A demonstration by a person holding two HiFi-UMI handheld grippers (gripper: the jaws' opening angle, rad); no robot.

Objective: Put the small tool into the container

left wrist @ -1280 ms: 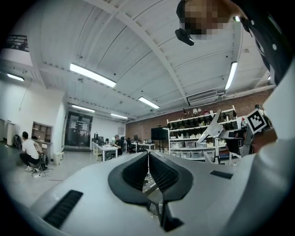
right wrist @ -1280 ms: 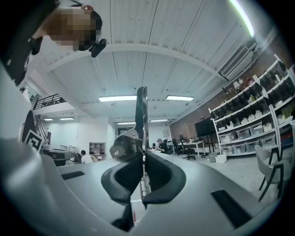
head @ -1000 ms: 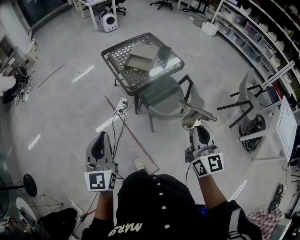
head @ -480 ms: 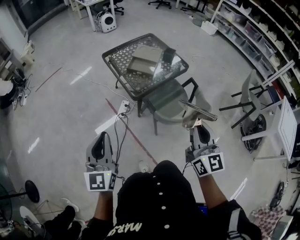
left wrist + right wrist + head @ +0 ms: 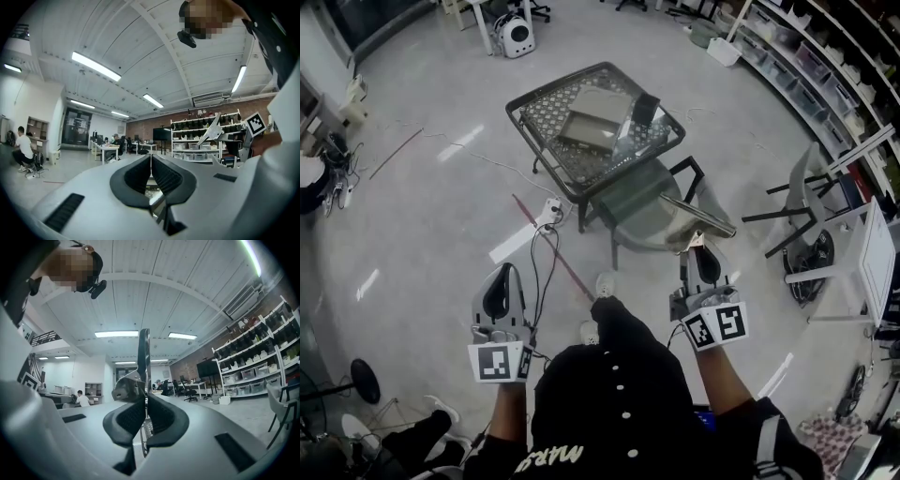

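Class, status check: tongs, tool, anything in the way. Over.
Left tongs shut, empty. Right tongs shut on small tool. Container on mesh table ahead; chair between.

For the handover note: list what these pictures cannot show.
- Tray contents: head view, too small to tell.
- Dark box beside it: head view, too small to identify.
- Wrench, lower part: right gripper view, buried between the right tool pads.
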